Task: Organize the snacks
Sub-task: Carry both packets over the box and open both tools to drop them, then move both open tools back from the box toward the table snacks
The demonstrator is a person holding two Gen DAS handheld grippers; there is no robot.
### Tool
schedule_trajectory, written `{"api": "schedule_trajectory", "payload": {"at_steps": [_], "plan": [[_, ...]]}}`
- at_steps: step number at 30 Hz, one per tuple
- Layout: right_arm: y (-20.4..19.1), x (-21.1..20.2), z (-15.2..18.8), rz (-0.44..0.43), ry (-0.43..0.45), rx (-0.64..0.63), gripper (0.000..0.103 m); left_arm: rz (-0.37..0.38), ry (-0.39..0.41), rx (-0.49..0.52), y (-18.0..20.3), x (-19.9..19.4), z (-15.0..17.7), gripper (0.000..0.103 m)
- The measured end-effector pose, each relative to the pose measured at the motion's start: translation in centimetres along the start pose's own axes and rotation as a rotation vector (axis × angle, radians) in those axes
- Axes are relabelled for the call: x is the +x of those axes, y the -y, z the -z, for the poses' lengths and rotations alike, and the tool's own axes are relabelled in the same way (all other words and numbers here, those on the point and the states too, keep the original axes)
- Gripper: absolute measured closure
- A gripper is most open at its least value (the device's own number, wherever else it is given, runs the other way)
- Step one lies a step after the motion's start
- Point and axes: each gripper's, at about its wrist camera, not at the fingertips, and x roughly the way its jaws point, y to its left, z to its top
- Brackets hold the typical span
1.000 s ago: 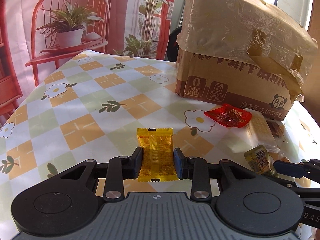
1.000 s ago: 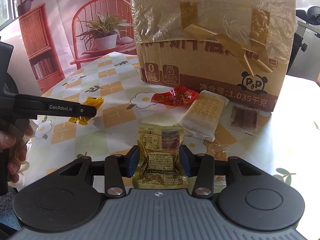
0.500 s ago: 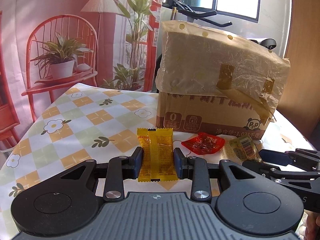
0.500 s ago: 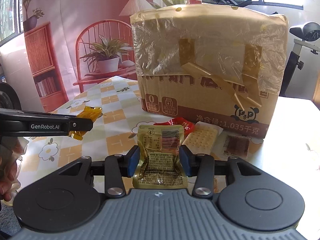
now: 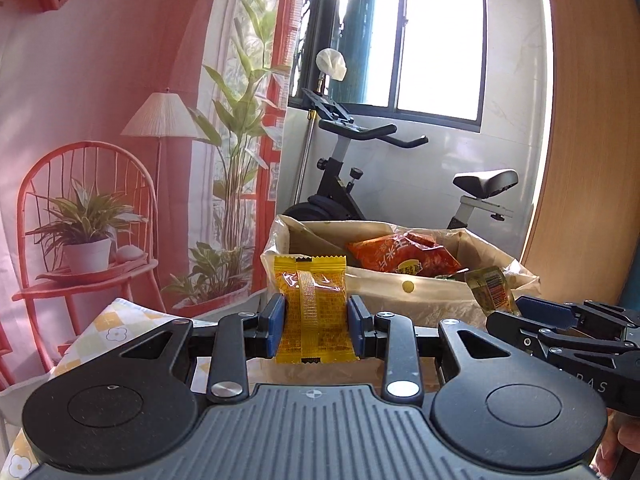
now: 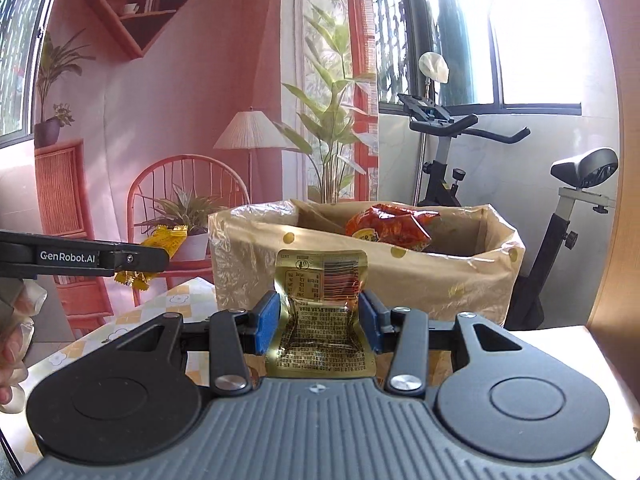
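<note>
My left gripper (image 5: 316, 326) is shut on a yellow snack packet (image 5: 310, 308), held upright in the air. My right gripper (image 6: 318, 322) is shut on a gold foil packet (image 6: 320, 312) with a barcode. Both hang level with the rim of a plastic-lined cardboard box (image 6: 304, 264) just ahead. An orange-red snack bag (image 6: 390, 226) lies inside that box (image 5: 404, 292). In the left wrist view the right gripper (image 5: 516, 312) shows at the right with its gold packet (image 5: 490, 286). In the right wrist view the left gripper (image 6: 148, 258) shows at the left with the yellow packet (image 6: 166, 240).
The flowered tablecloth (image 5: 116, 332) shows below at the left. Behind the box stands an exercise bike (image 5: 400, 176) under a window. A printed backdrop with a red chair and plants (image 5: 88, 232) fills the left. A wooden panel (image 5: 580, 160) rises at the right.
Both grippers have risen from the tabletop with their packets to the height of the box's rim. The box's open top and the bag inside have come into sight.
</note>
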Motion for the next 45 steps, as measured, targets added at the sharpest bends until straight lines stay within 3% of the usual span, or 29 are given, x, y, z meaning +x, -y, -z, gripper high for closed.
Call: {"api": "schedule_trajectory", "payload": {"at_steps": [6,12,18,19,20,22,26,36,45], "plan": [[3.1,3.0,-4.1,0.05,0.06,-0.019,0.057,0.018,0.035,0.014,1.4,4.2,-4.2,0.068],[6.2,7.4,-5.9,0.095,0.004,0.003,0.057,-0.005,-0.006,0.065,2.6,10.2,-6.3,0.068],[8.1,9.8,-5.1,0.101,-0.106,0.051,0.055,-0.01,-0.108,0.038,2.4,13.7,-5.5,0.066],[8.3,10.0,-4.8,0.102,-0.13,0.059,0.053,-0.01,-0.121,0.036,2.1,13.9,-5.2,0.059],[8.5,10.1,-4.7,0.106,-0.148,0.065,0.048,-0.013,-0.123,0.034,1.9,13.8,-5.1,0.049],[8.6,9.7,-4.5,0.107,-0.155,0.067,0.047,-0.023,-0.116,0.037,1.6,13.6,-4.9,0.044],[8.6,8.7,-4.5,0.103,-0.15,0.083,0.042,-0.022,-0.118,0.042,1.1,12.6,-5.0,0.044],[6.4,5.0,-5.3,0.033,-0.138,0.083,0.041,-0.003,-0.112,0.079,1.0,7.4,-5.2,0.044],[4.3,1.6,-4.2,-0.033,-0.134,0.116,0.041,-0.025,-0.131,0.032,-1.0,2.2,-2.6,0.044]]}}
